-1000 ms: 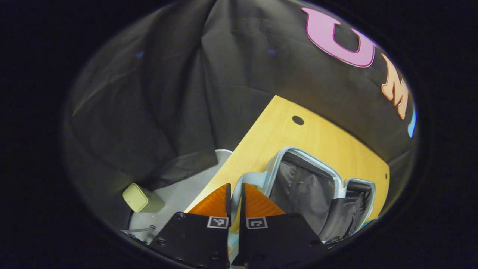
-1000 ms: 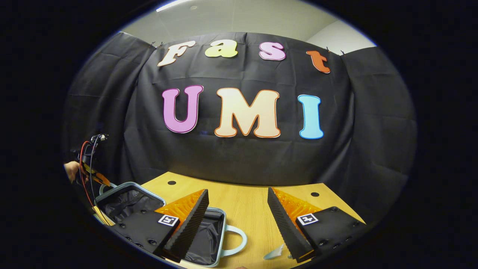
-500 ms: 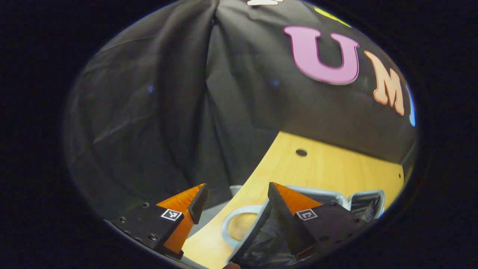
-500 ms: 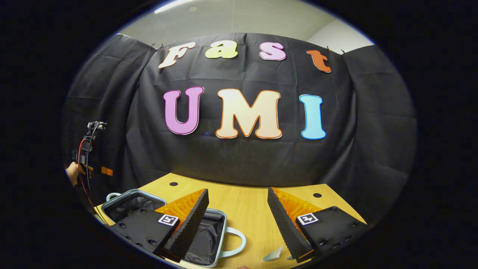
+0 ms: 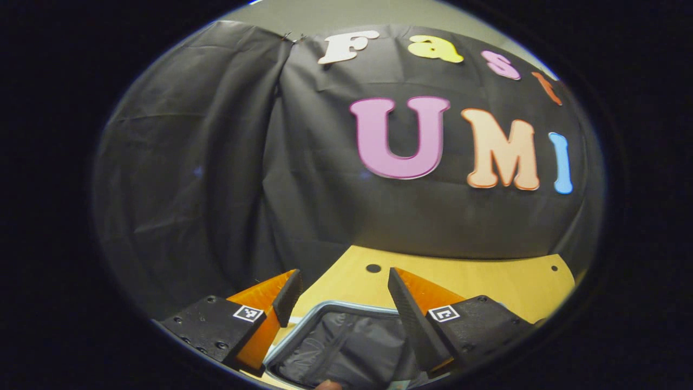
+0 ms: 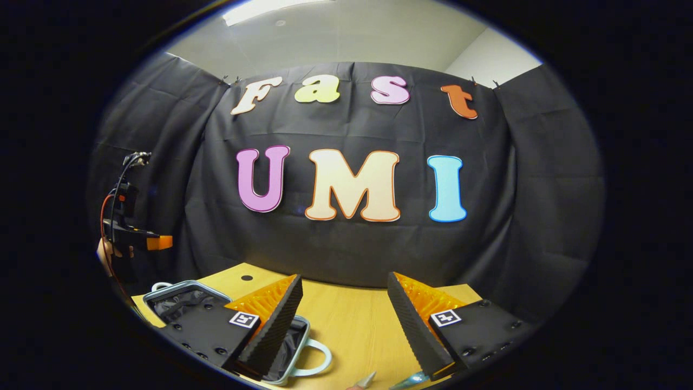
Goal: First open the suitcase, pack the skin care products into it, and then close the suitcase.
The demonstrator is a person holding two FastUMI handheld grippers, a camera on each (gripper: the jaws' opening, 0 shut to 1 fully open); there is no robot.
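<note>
Left gripper [image 5: 344,284], fingers spread, empty, above the open pale-blue hard-shell suitcase with dark grey lining [image 5: 346,346] on the light wooden table [image 5: 487,281]; right gripper [image 6: 344,290] likewise spread wide, empty, suitcase at its lower left

- Left gripper [image 5: 342,290]: black screwed finger mounts, each bearing a square black-and-white marker.
- Right gripper [image 6: 344,295]: ridged, wedge-shaped fingers.
- Red and black cables [image 6: 108,206] on the left gripper.

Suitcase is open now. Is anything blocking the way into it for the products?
Nothing visible does. The suitcase lies open on the table, its dark lining bare where it shows. Both the left hand-held gripper and right hand-held gripper are open, holding nothing.
</note>
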